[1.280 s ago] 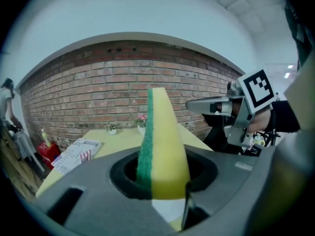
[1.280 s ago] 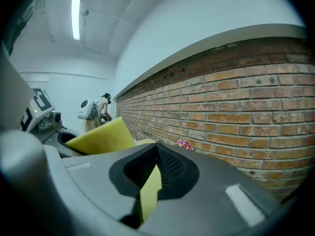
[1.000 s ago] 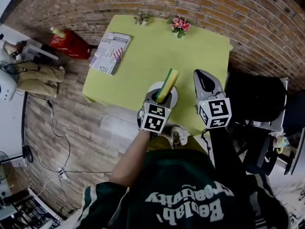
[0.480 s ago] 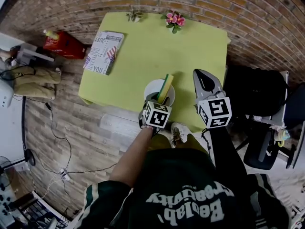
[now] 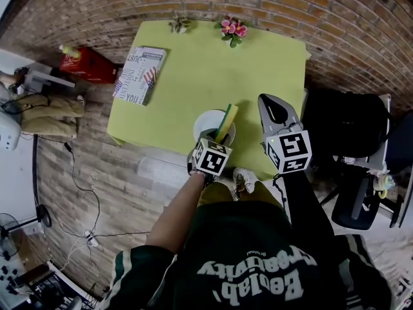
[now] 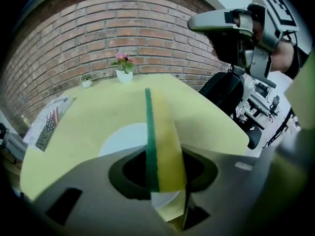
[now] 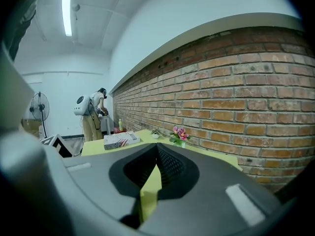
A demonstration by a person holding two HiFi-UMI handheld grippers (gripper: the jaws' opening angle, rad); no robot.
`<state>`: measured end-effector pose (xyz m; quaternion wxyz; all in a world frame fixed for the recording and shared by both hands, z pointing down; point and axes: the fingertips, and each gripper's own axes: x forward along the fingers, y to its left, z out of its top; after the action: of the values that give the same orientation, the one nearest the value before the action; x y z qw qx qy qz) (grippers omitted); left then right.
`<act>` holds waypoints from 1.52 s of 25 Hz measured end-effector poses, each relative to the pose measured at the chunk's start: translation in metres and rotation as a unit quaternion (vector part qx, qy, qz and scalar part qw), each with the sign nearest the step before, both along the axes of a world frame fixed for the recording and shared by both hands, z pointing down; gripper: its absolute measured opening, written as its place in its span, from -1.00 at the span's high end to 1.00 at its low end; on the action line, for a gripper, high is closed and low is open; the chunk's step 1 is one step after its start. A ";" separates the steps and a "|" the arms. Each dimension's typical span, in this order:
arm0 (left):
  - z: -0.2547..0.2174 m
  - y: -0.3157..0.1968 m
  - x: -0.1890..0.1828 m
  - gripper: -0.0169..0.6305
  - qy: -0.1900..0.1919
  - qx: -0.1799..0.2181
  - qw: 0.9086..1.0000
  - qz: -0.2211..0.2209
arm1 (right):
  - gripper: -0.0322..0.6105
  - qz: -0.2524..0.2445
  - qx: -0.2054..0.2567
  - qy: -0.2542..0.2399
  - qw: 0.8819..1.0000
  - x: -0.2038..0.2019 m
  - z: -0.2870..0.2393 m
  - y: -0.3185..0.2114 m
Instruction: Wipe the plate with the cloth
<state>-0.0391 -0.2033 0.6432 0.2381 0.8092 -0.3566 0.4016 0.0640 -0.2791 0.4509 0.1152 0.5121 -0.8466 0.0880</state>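
The left hand-held gripper [image 5: 221,134] is clenched on the upright yellow-green sponge [image 5: 227,118] over the white plate [image 5: 202,123] at the counter's [image 5: 193,70] near edge, while the right hand-held gripper [image 5: 268,104], pinched together and empty, hovers just beside.

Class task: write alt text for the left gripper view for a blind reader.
The left gripper clamps a yellow sponge with a green edge, held upright over a white plate on a yellow-green table. The right gripper hangs at upper right; a brick wall and a pink potted flower stand behind.
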 end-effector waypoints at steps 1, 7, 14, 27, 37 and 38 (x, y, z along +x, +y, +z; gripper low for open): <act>0.000 0.000 0.000 0.53 -0.001 0.001 1.000 -0.001 | 0.86 -0.001 0.001 0.001 1.000 0.000 -0.001 0.000; 0.005 -0.008 -0.033 0.54 -0.013 0.005 0.999 -0.043 | 0.86 -0.005 0.007 0.002 1.000 0.000 -0.005 -0.003; -0.006 -0.016 -0.104 0.54 -0.036 0.017 0.990 -0.132 | 0.86 -0.009 0.017 -0.001 1.000 -0.005 -0.012 -0.007; -0.036 0.003 -0.049 0.54 -0.005 0.038 0.993 -0.112 | 0.86 -0.001 0.030 -0.002 1.000 0.008 -0.025 0.005; -0.005 0.034 0.020 0.54 0.026 -0.007 0.999 -0.040 | 0.86 0.014 0.033 0.008 0.999 0.034 -0.030 0.013; -0.004 0.032 0.016 0.54 0.028 -0.005 0.998 -0.049 | 0.87 0.014 0.032 0.009 0.999 0.035 -0.029 0.013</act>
<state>-0.0235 -0.1715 0.6387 0.2709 0.8006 -0.3869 0.3687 0.0987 -0.2664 0.4218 0.1049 0.5279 -0.8408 0.0576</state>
